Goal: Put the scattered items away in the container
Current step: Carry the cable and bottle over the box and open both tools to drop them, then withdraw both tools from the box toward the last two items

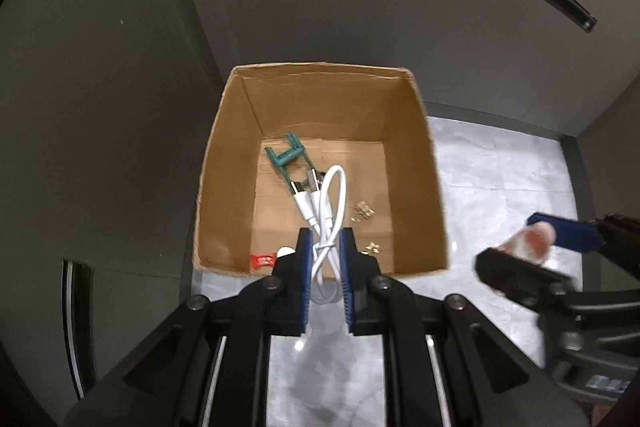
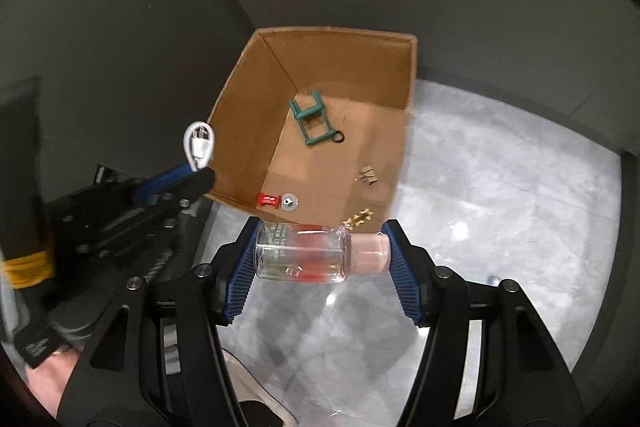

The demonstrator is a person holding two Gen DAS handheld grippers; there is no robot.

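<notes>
An open cardboard box [image 1: 416, 195] stands on a grey marble floor; it also shows in the right wrist view [image 2: 248, 99]. My left gripper [image 1: 325, 247] is shut on a coiled white USB cable [image 1: 334, 203] and holds it above the box's near edge; the cable shows in the right wrist view [image 2: 199, 143]. My right gripper [image 2: 320, 251] is shut on a clear bottle [image 2: 304, 253] with a pink cap, held sideways just in front of the box. In the box lie a green clip [image 2: 310, 121], a red wrapper [image 2: 267, 200], a white round piece [image 2: 289, 203] and gold clips [image 2: 369, 175].
Dark grey walls stand behind and left of the box. The marble floor [image 2: 500, 211] stretches right of the box. A gloved hand [image 2: 44, 367] shows at lower left in the right wrist view.
</notes>
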